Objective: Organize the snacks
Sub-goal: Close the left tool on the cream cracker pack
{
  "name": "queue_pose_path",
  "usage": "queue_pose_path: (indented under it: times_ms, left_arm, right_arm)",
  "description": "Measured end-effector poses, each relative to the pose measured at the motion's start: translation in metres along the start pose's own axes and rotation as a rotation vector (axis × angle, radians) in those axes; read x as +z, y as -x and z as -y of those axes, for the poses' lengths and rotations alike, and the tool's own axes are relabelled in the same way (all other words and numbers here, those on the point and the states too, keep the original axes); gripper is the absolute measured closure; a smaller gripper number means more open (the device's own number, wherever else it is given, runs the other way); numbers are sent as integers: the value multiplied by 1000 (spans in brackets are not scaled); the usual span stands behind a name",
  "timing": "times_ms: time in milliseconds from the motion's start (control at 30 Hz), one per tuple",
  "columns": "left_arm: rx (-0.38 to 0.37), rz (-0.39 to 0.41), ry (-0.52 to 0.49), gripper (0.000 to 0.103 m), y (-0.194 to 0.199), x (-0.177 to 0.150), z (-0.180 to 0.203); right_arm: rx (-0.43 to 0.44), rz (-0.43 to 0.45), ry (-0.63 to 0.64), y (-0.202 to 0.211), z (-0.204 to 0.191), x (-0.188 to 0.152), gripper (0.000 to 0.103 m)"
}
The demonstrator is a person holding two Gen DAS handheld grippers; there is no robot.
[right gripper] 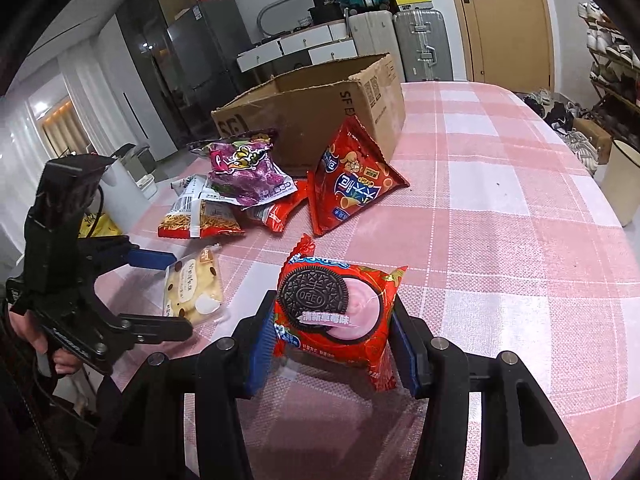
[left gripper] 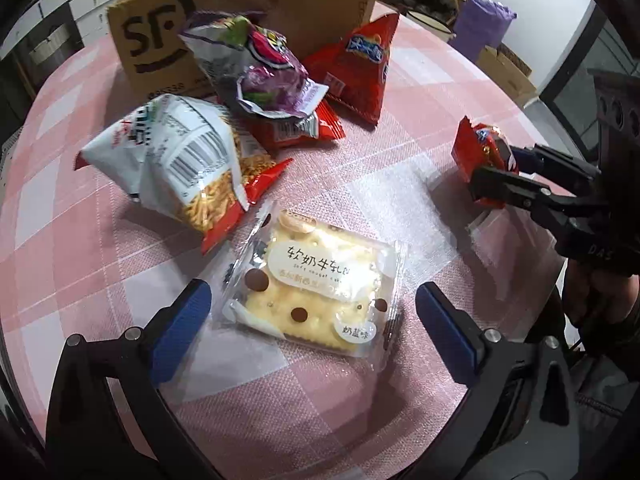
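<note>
My right gripper (right gripper: pixel 334 328) is shut on a red Oreo packet (right gripper: pixel 334 312), held just above the pink checked tablecloth (right gripper: pixel 500 240); the left wrist view shows this Oreo packet (left gripper: pixel 476 148) at the right. My left gripper (left gripper: pixel 312 308) stands open over a clear-wrapped nougat cracker pack (left gripper: pixel 320 284), one blue pad on each side and not touching it. The same cracker pack (right gripper: pixel 196 288) lies between the left gripper's fingers (right gripper: pixel 152 258) in the right wrist view. A pile of snack bags lies beyond: a white noodle-snack bag (left gripper: pixel 180 164), a purple bag (left gripper: pixel 264 72) and a red triangular bag (left gripper: pixel 356 68).
An open cardboard box (left gripper: pixel 248 12) (right gripper: pixel 312 108) stands at the far side of the table behind the snack pile. Suitcases (right gripper: pixel 416 40), drawers and a fridge line the wall behind. A person's hand (right gripper: pixel 36 336) holds the left gripper's handle.
</note>
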State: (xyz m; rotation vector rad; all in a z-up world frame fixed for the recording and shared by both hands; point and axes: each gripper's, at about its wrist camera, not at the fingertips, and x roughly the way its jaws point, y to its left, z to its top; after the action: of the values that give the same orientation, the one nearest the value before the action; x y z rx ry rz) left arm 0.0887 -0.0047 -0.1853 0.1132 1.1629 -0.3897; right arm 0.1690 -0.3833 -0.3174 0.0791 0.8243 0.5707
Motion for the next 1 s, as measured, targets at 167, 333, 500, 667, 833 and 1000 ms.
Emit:
queue_pose_path:
  times_ms: [167,333,500,667,833,1000]
  left_arm:
    - [39,-12,-56,1,-8,8,5]
    - [49,1,-68,13,-9,13,6]
    - [68,2,-54,35,1,14,0]
    - [59,14,-13,38,7,11,-3]
    - [51,23,-2,38,12,0,-4]
    - [33,47,13,38,22,-2,-2]
  right_arm:
    - [2,-3,-7,-1,3,-1,51]
    - [1,-6,-19,-3,6,-2,51]
    - [2,-10,-22,-5,6,-2,51]
    - [-4,-7,-20,-4,5,-1,51]
    - [-12,2,-18,0,4,0,51]
    - [-13,7,-9,3,0,2,51]
